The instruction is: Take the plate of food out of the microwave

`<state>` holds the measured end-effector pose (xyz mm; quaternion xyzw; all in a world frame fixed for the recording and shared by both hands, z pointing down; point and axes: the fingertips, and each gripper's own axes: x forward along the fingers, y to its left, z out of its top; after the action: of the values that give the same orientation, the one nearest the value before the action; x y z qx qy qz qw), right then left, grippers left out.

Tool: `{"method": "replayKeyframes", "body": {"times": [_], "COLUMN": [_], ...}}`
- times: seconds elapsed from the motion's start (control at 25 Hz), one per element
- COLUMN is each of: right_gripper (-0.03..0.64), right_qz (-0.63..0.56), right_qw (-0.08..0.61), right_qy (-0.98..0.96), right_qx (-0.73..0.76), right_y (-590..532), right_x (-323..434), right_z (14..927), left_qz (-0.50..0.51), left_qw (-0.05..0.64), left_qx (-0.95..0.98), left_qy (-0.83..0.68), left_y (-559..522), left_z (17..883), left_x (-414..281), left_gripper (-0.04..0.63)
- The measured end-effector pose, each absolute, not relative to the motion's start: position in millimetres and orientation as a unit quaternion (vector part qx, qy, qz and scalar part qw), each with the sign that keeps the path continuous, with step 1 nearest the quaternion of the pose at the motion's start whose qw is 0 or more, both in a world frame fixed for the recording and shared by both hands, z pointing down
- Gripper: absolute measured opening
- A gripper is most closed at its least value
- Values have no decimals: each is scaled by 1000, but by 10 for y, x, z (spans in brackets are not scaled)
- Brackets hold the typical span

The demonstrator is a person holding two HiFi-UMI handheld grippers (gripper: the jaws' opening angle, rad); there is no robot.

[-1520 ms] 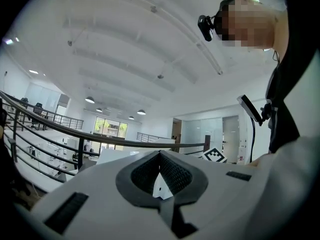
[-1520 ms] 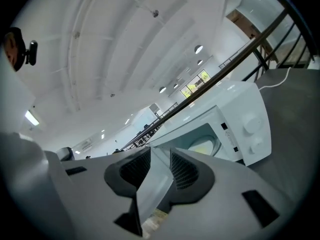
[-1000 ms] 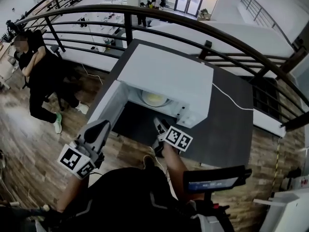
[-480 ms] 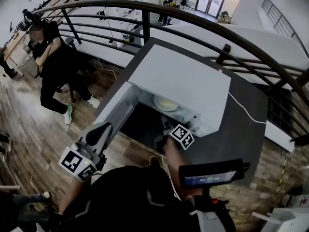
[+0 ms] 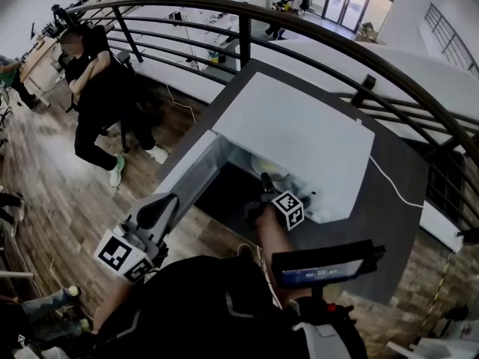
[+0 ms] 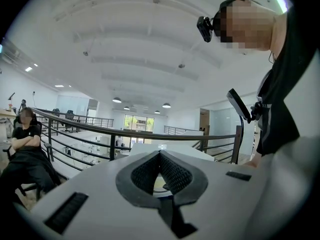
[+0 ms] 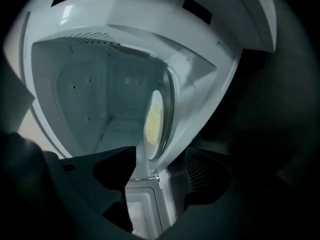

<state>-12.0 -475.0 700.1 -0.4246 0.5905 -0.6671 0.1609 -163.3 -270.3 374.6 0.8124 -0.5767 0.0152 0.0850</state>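
two grippers showed in the head view. the right gripper [image 5: 265, 182] had its tips at the mouth of the white microwave [image 5: 299, 137], its jaws spread wide, having just been opening, with nothing gripped between them. the plate [image 5: 271, 167] with yellow food [image 7: 152, 121] sat inside the cavity, just beyond the tips at 12 o'clock, untouched. the microwave's door [image 5: 187, 172] hung open toward 8 o'clock. the left gripper [image 5: 166, 203] hovered at 7 o'clock of the door, off the dark bench [image 5: 378, 223], jaws closed tip to tip and empty. a seated person [image 5: 101, 88] was at 10 o'clock, beside a dark railing [image 5: 314, 28].
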Motion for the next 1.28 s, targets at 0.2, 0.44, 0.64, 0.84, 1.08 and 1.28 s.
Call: {"method": "replayKeyframes", "body": {"times": [0.2,0.44,0.64,0.84,1.08,1.28], "right_gripper": [288,287,287,278,211,164], "right_qz": [-687,-701,-713,-717,-721,-722], "right_qw": [181,191,197,206,231,247], "right_qy": [561,535,509,492,490,489], "right_qx": [-425,-431,-441,-448,-433,-422], "right_y": [-4864,-4905,-4970,-4926,-4853,-4792], "right_x": [-181,-208,-212,-198,-157,-152], "right_z": [7076,7185,7274,7326,7247,7196], "left_qz": [15,28,35,31,28,28], "left_qw": [84,85,78,76,82,84], "left_qx": [808,808,808,807,808,813], "left_qy": [-583,-582,-583,-584,-583,-575], "left_y": [-2741,-2753,-2737,-2719,-2741,-2719], "left_z": [3721,3734,3734,3733,3722,3724], "left_x": [-1686,-1666,-1692,-1728,-1717,-1707], "left_gripper": [5,5,5,5,5,5]}}
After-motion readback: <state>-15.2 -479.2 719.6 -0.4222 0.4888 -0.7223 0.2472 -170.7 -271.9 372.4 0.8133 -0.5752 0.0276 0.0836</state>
